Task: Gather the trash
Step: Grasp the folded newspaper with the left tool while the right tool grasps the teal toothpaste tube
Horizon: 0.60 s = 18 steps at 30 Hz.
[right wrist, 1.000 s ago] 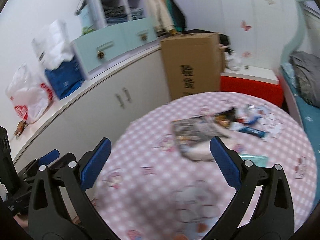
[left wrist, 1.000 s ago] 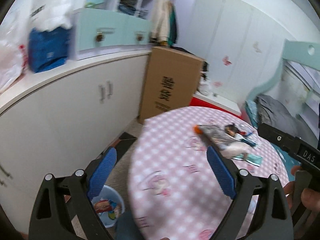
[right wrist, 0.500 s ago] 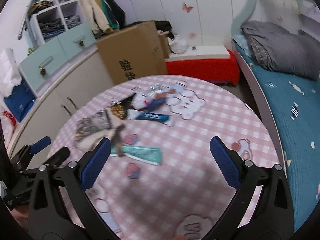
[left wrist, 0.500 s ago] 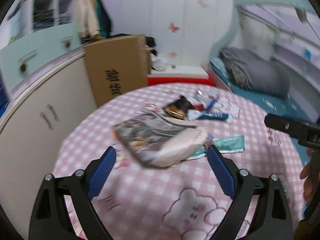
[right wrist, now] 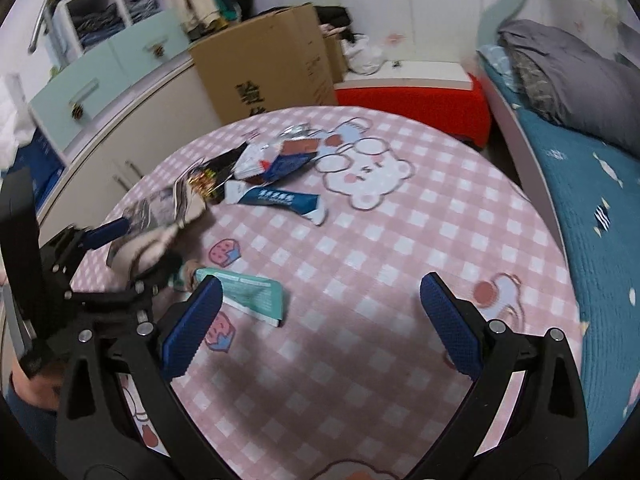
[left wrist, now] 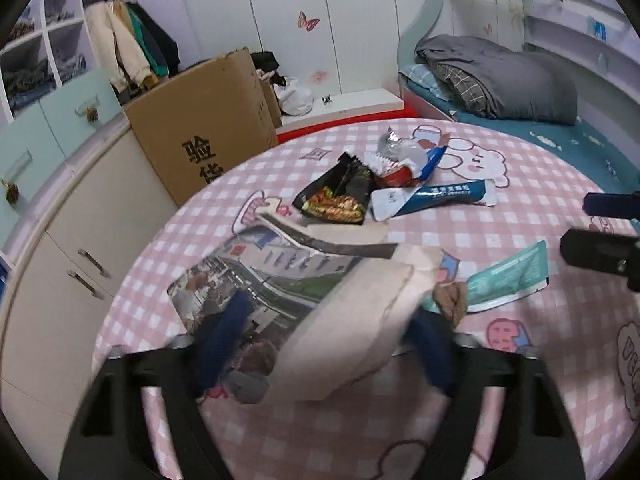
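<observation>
Paper-light and floppy, the crumpled printed sheet point(left wrist: 288, 280) lies on the pink checked surface point(left wrist: 500, 232) between the left gripper's point(left wrist: 324, 344) spread fingers, not yet pinched; its thick beige fold looks easiest to grasp. Beside it lies a teal wrapper point(right wrist: 244, 292). Right gripper point(right wrist: 316, 324) gapes empty; bed point(right wrist: 580, 168) beyond.

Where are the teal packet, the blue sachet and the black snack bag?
teal packet point(right wrist: 244, 292), right wrist view, middle of its face.
blue sachet point(left wrist: 436, 196), left wrist view, its blue middle.
black snack bag point(left wrist: 340, 192), left wrist view, centre of the bag.
</observation>
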### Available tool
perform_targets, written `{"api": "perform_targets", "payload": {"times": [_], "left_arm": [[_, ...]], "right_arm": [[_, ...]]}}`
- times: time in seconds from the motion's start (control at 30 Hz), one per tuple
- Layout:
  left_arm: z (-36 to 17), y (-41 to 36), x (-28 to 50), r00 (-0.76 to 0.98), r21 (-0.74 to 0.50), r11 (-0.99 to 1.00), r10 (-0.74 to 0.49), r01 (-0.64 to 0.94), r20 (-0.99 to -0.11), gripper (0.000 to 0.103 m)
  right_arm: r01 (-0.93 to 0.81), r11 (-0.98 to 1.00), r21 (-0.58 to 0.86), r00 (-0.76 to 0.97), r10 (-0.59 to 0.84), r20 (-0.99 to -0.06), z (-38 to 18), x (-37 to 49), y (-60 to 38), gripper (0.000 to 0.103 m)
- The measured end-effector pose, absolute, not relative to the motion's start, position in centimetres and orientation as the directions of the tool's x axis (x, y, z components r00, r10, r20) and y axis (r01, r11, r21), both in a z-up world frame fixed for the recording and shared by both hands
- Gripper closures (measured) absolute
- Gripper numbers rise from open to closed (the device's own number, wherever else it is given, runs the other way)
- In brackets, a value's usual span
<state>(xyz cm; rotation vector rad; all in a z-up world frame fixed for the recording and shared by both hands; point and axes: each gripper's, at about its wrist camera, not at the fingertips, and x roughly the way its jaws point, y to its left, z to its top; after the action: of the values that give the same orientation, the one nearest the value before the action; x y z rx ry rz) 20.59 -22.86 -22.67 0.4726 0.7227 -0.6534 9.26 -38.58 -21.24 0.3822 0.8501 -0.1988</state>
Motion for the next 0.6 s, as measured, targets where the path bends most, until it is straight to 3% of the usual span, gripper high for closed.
{"api": "perform_targets", "payload": {"times": [0.2,0.37,0.4,0.47,0.5,0.53,0.6], "left_arm": [[-21.9,-21.3,20.3,0.55,0.115,0.692,-0.45,0.713,-0.704,0.067],[-20.1,-18.9,20.4,0.568,0.017,0.73,-0.515,0.683,-0.642,0.073],[-19.6,-17.9,20.4,0.573,-0.026,0.745,-0.535,0.667,-0.622,0.074],[-19.1,-16.5,20.6,0.585,-0.083,0.765,-0.553,0.639,-0.593,0.076],[-18.8,-15.6,20.6,0.595,-0.106,0.775,-0.557,0.623,-0.579,0.077],[-18.6,-14.7,20.6,0.605,-0.135,0.784,-0.565,0.606,-0.561,0.077],[-18.4,-13.4,20.8,0.635,-0.147,0.811,-0.543,0.567,-0.55,0.072]], "right_arm": [[0.101,0.973,0.205,0.595,0.106,-0.797,-22.3,12.7,-36.0,0.006],[-0.052,0.982,0.184,0.587,0.179,-0.79,-23.2,14.6,-33.3,0.008],[-0.053,0.987,0.15,0.591,0.152,-0.792,-23.2,14.6,-32.8,0.017],[-0.053,0.989,0.138,0.591,0.142,-0.794,-22.8,14.4,-32.4,0.05],[-0.066,0.978,0.198,0.583,0.199,-0.788,-22.6,14.2,-32.5,0.071],[-0.067,0.976,0.205,0.579,0.206,-0.789,-22.6,14.1,-32.5,0.081],[-0.073,0.986,0.151,0.576,0.165,-0.801,-22.7,13.8,-31.7,0.082]]}}
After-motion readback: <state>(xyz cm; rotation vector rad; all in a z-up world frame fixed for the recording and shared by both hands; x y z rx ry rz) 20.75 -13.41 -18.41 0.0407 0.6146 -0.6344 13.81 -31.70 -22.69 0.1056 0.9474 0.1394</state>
